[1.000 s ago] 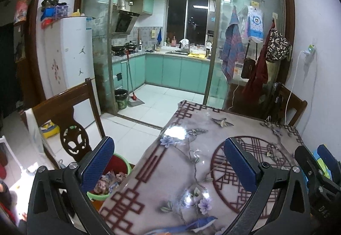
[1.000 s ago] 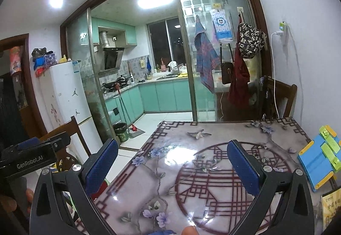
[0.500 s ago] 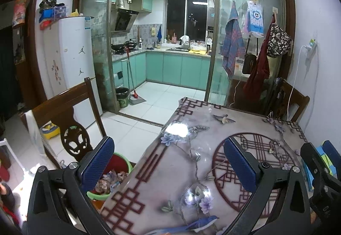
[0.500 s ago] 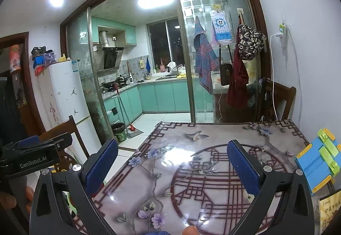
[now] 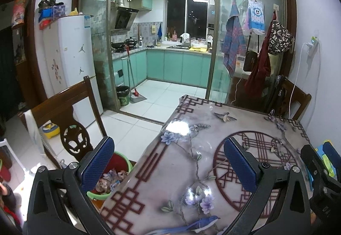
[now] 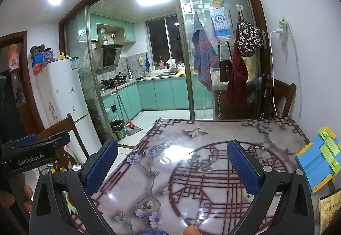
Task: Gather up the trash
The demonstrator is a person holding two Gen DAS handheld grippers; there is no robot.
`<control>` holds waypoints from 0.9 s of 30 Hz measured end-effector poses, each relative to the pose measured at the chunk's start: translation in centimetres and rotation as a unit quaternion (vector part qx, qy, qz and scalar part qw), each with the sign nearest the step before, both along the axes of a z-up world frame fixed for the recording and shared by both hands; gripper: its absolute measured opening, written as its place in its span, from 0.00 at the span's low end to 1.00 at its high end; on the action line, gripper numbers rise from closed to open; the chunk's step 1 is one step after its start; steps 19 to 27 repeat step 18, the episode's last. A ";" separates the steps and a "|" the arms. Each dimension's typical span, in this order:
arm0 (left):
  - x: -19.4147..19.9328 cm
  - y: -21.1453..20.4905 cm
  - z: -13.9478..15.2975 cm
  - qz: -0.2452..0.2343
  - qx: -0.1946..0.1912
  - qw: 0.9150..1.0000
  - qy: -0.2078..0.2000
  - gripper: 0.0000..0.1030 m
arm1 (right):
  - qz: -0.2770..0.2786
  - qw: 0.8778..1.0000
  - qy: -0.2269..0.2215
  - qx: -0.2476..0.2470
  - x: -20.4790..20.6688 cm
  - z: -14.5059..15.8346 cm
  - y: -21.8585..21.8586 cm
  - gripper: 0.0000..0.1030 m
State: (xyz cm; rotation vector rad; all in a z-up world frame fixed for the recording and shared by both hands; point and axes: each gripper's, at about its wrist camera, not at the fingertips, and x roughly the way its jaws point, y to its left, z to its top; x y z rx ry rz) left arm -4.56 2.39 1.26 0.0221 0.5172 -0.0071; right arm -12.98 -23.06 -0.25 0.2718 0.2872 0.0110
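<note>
A green-rimmed red bin (image 5: pixel 122 165) holding crumpled wrappers (image 5: pixel 109 179) stands on the floor beside the table's left edge, partly hidden behind my left finger. My left gripper (image 5: pixel 168 162) is open and empty above the table's left edge. My right gripper (image 6: pixel 171 163) is open and empty above the patterned table top (image 6: pixel 191 162). The left gripper's body (image 6: pixel 34 154) shows at the left of the right wrist view. The right gripper's body (image 5: pixel 319 173) shows at the right of the left wrist view.
A blue and green plastic stand (image 6: pixel 317 162) and a yellow card (image 6: pixel 329 211) lie at the table's right side. A wooden chair (image 5: pixel 64 120) stands left of the table, another chair (image 6: pixel 279 96) at the far end. A white fridge (image 5: pixel 72 60) stands beyond.
Both grippers have risen and tilted slightly, so the table sits a little lower in each view. Both stay open and empty.
</note>
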 end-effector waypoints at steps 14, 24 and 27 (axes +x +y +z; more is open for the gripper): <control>1.9 -1.5 -0.5 -0.008 0.004 1.000 0.012 1.00 | -0.004 1.000 0.015 0.006 2.1 -1.3 -0.7 0.99; 2.9 -2.1 -1.2 -0.017 0.002 0.999 0.029 1.00 | -0.008 1.000 0.024 0.008 2.9 -2.0 -1.4 0.99; 2.9 -2.1 -1.2 -0.017 0.002 0.999 0.029 1.00 | -0.008 1.000 0.024 0.008 2.9 -2.0 -1.4 0.99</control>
